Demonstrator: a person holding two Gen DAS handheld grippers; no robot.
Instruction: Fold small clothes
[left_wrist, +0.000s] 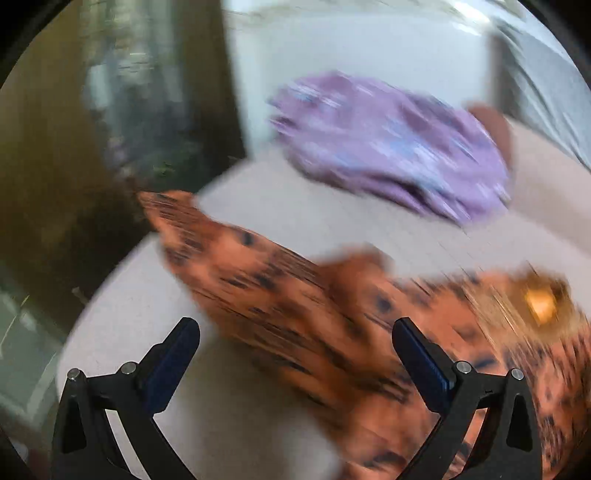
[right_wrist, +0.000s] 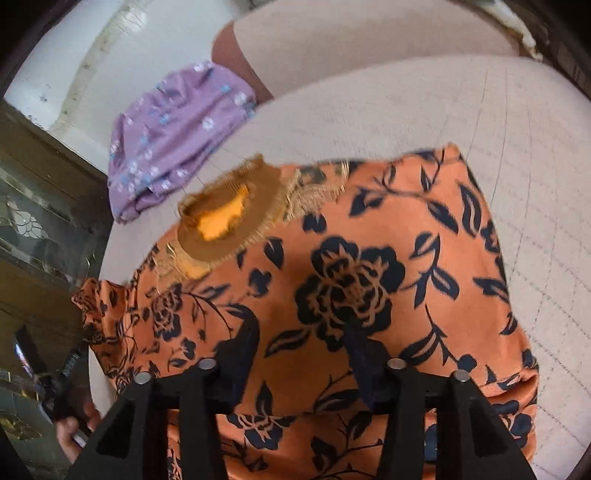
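Orange floral garment (right_wrist: 369, 266) lies spread on the pale cushioned seat (right_wrist: 480, 122), gold-fringed neckline (right_wrist: 221, 218) toward the far side. One folded purple flowered garment (right_wrist: 173, 136) sits far left. Only the right wrist view shows the print sharply; the left view is blurred. Right gripper (right_wrist: 301, 334) fingers sit half-spread on the cloth; whether they pinch it I cannot tell. Left gripper (left_wrist: 295, 332) fingers are spread wide, empty.
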